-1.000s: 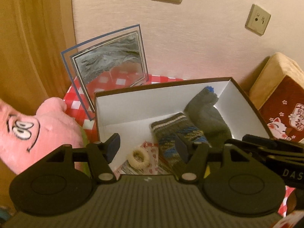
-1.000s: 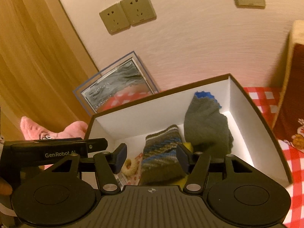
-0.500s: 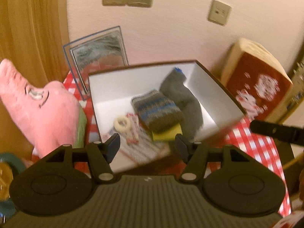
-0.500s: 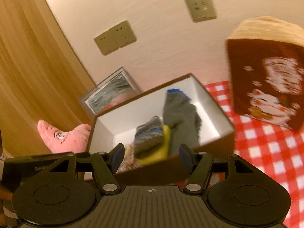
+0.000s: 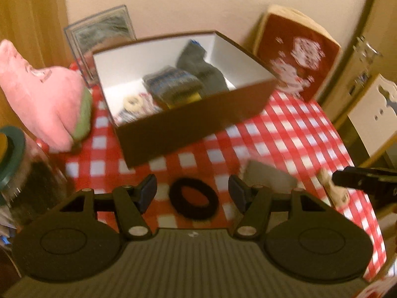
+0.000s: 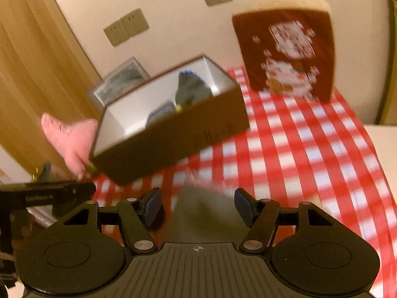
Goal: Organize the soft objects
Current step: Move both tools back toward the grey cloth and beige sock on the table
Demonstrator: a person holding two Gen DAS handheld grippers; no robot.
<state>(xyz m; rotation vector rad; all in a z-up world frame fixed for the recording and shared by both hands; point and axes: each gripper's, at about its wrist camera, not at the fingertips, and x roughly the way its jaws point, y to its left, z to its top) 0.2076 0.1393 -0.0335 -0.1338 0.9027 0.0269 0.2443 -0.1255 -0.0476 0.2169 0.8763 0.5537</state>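
Fingers of the left gripper [image 5: 193, 193] stand spread with nothing pinched; we see the black fabric hair ring [image 5: 194, 202] lying flat on the surface between and just beyond the two blue pads. Fingers of the right gripper [image 6: 197, 207] are also spread and nothing is pressed between them; a blurred grey flat object [image 6: 198, 213] lies on the cloth in the gap, and we cannot tell what it is.

Largest to smallest, we note:

- Surface covered with a red-and-white checked cloth [image 5: 285, 134], carrying everything below.
- Dark brown open cardboard box with white inside walls [image 5: 198, 129], set towards the back left of the surface. It holds a grey knitted sock [image 5: 198, 67], a striped grey-blue knitted sock [image 5: 171, 84] in front of and touching the grey one, something yellow [image 5: 188, 96] under the striped sock, and a cream fabric hair ring [image 5: 132, 103] lying on printed paper near the front left corner.
- Dark red cushion with a white cat print and tan top [image 6: 290, 52], standing upright against the wall, to the right of the box and apart from it.
- Pink plush toy with a green band [image 5: 47, 99], just left of the box.
- Framed grey picture [image 5: 104, 29], leaning on the wall behind the box.
- Glass jar with a dark green lid [image 5: 15, 164], at the left edge of the left wrist view.
- Small beige object [image 5: 335, 188] on the cloth at the right, partly hidden by the right gripper's black body; too blurred to identify.
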